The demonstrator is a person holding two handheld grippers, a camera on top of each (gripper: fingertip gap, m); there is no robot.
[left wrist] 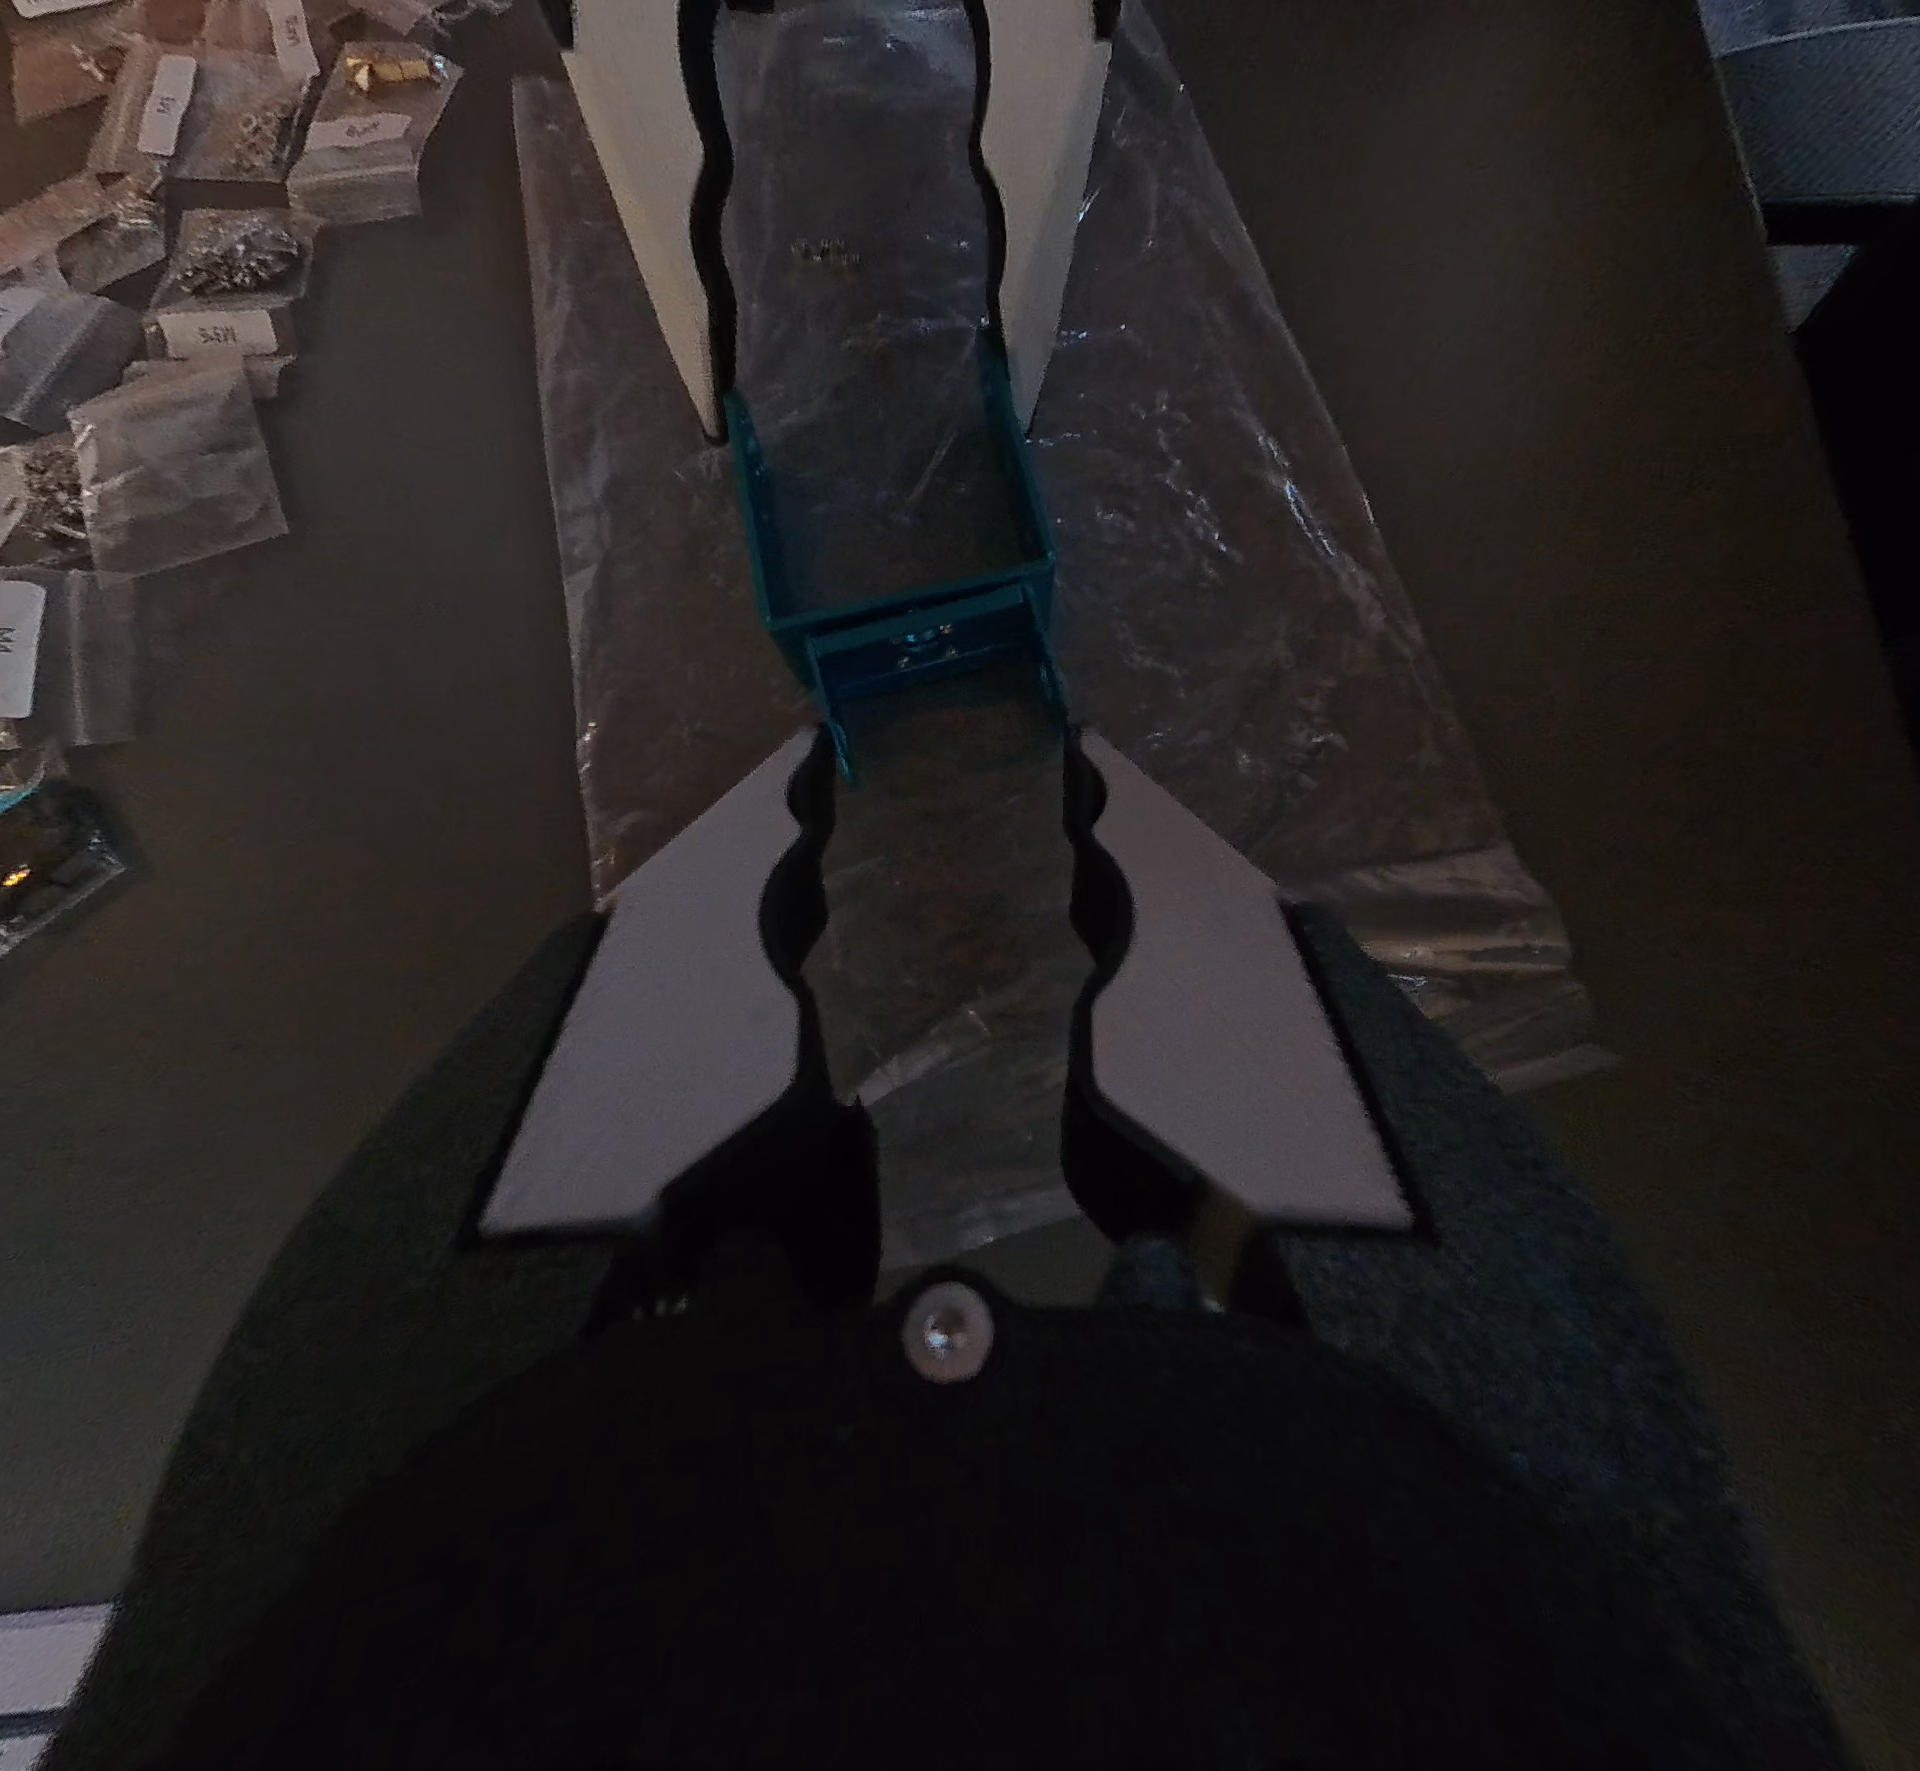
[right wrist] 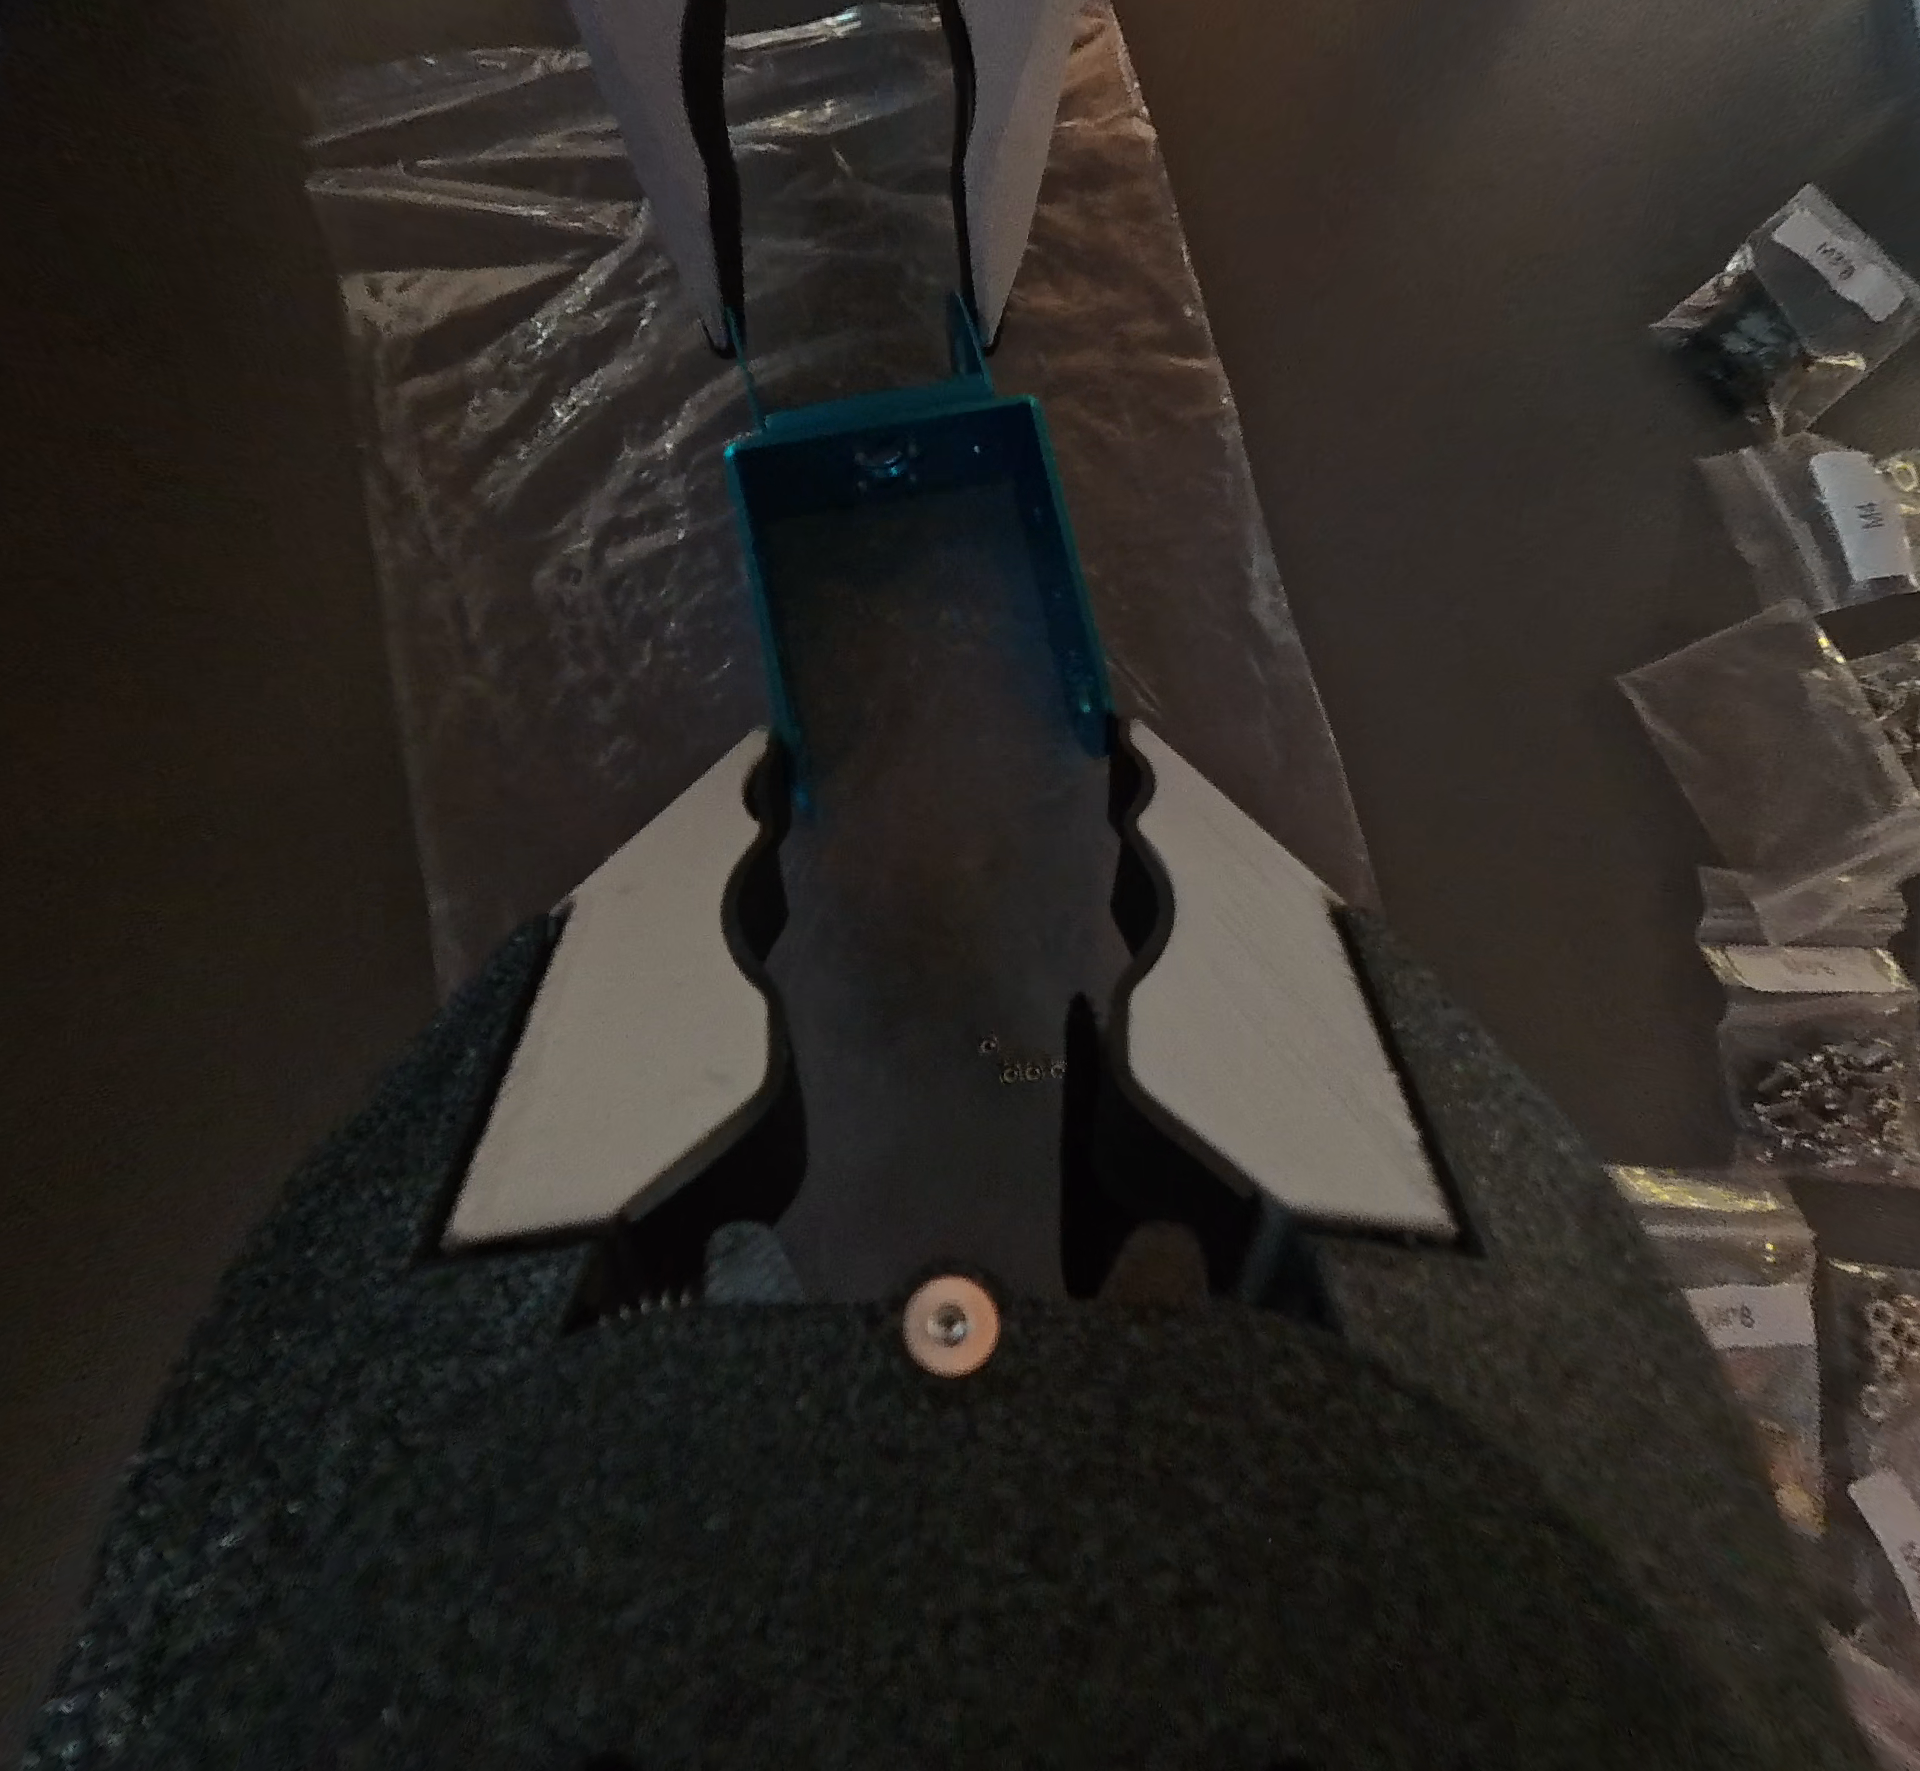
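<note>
Dark table (right wrist: 208, 578) carries a crumpled clear plastic sheet (right wrist: 520, 474). On it, two joined teal metal U-brackets (right wrist: 1049, 516). Left gripper (left wrist: 951, 745) clasps the smaller bracket's arms; right gripper (right wrist: 951, 745) clasps the larger's. Small screws (left wrist: 826, 254) lie beside; labelled hardware bags (right wrist: 1808, 994) farther off.

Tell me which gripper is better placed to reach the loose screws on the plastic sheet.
Right, probably. The screws lie on the plastic sheet between the fingers of the right gripper. The left gripper sits beyond the teal bracket, which both grip.
</note>
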